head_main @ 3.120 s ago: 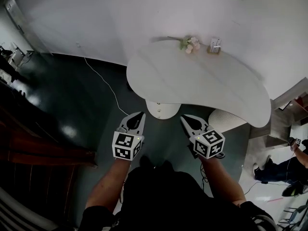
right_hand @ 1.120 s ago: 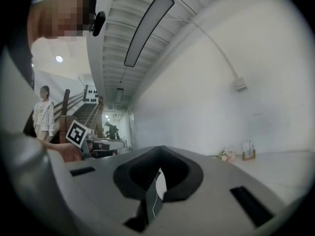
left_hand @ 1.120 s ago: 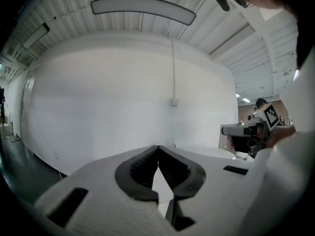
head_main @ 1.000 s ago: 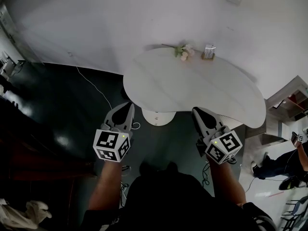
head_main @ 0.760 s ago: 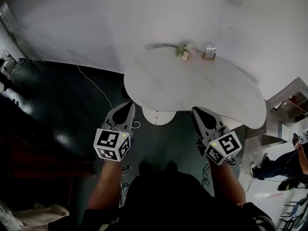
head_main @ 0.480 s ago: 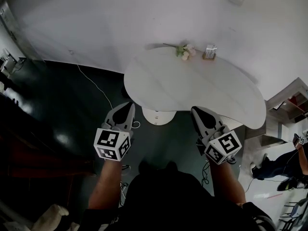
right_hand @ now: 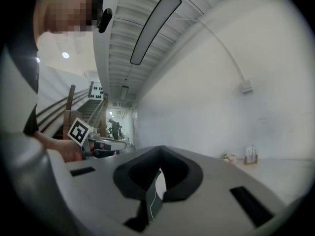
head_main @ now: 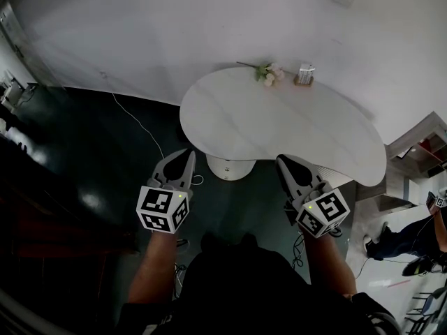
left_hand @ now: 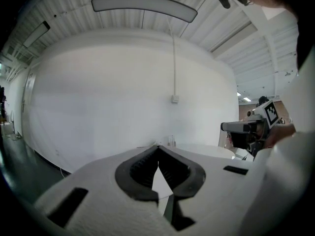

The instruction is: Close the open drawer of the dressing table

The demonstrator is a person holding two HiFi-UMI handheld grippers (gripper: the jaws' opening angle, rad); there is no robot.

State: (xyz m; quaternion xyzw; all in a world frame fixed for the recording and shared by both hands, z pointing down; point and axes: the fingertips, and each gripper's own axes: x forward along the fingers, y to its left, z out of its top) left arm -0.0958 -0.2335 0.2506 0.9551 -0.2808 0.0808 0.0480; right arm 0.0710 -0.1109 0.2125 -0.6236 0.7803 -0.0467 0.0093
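Two grippers are held side by side, the left gripper (head_main: 188, 153) and the right gripper (head_main: 281, 161), both shut with nothing gripped. Neither has been shifted since a second ago, so no push is judged under way. Just ahead, the smooth, white, kidney-shaped surface (head_main: 279, 128) of the dressing table is carried on a rounded pedestal (head_main: 228, 168); its drawer cannot be made out, open or shut. Beyond, a posy (head_main: 266, 72) and a small holder (head_main: 304, 74) are set by the matte wall (head_main: 209, 19).
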